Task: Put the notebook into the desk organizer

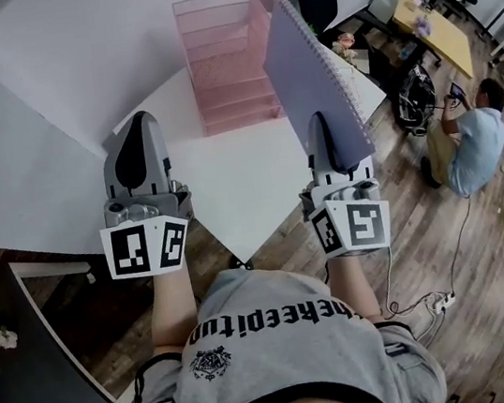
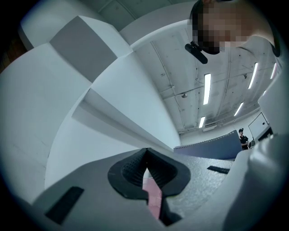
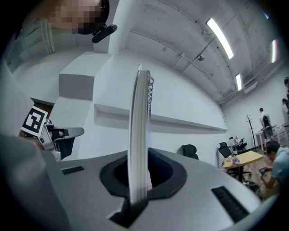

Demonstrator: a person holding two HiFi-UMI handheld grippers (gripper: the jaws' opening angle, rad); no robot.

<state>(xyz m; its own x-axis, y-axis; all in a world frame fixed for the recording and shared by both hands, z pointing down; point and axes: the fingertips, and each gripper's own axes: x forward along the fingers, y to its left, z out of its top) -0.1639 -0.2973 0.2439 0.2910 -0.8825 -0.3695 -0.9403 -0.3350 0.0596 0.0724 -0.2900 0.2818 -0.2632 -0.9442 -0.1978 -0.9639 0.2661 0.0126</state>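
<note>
Head view gives us the white table [image 1: 230, 182] spreading under and ahead of both pairs of jaws. The pink mesh desk organizer [image 1: 223, 63] stands on it beyond the jaw tips, roughly between the two. We hold the greyish-purple spiral notebook [image 1: 314, 82] on edge in the right gripper [image 1: 318, 128]. Its jaws are narrow, pinching the near end, and the book reaches forward from them. Its far end is just beside the organizer's right wall, not inside. Our left gripper [image 1: 139, 121] has its jaws drawn together on nothing.
</note>
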